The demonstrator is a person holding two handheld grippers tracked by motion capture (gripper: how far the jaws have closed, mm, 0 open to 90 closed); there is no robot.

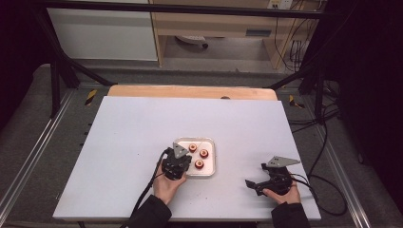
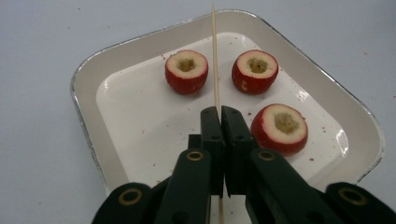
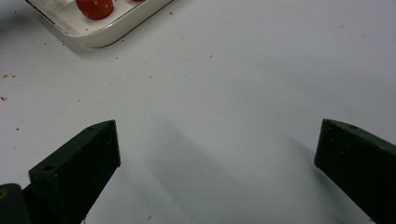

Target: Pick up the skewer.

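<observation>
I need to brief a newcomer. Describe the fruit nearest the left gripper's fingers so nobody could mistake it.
Start at the white tray on the table. Three cored red fruits sit in it, and a thin skewer held in the left gripper runs between the far two. The wanted fruit lies alone, just right of the fingers, nearest the camera.

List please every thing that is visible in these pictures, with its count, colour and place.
tray: one, white, middle of the table near the person.
cored fruits: three, red with pale hollowed tops, inside the tray.
skewer: one, pale wood, thin, clamped by the left gripper, reaching over the tray.
table: one, white top with a wooden far edge.
left gripper: one, black, jaws shut on the skewer, at the tray's near edge.
right gripper: one, black, jaws wide open, over bare table right of the tray.
</observation>
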